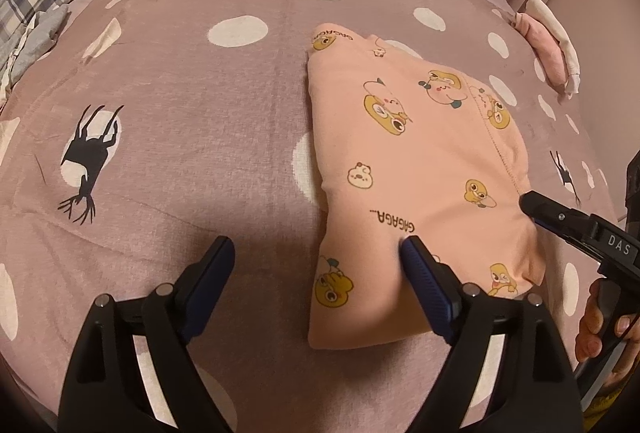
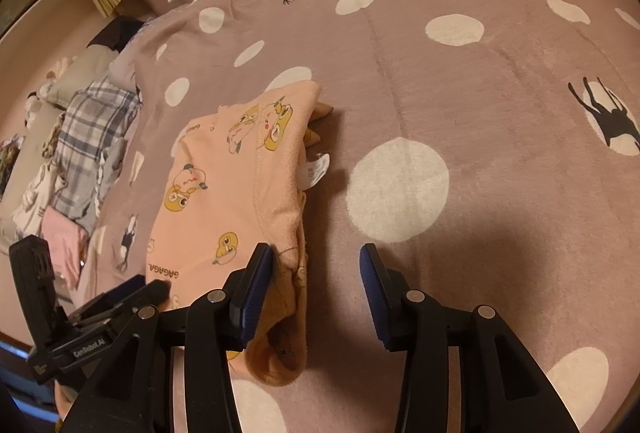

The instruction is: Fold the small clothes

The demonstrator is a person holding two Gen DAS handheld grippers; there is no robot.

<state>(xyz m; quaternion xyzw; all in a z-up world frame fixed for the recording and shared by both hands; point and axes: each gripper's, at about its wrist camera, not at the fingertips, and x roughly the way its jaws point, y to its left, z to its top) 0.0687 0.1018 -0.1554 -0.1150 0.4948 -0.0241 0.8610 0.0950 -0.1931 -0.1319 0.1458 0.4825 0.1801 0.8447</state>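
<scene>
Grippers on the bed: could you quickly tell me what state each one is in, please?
Left gripper: open, holding nothing; one finger rests on the peach duck-print garment.
Right gripper: open, holding nothing, at the garment's edge.

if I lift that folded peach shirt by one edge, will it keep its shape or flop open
Probably flop open: the shirt is soft knit, and its near edge already sags into a loose roll. It looks light, so lifting should be easy. On the fuzzy blanket it may drag and bunch rather than slide, so supporting both sides seems safer.
</scene>
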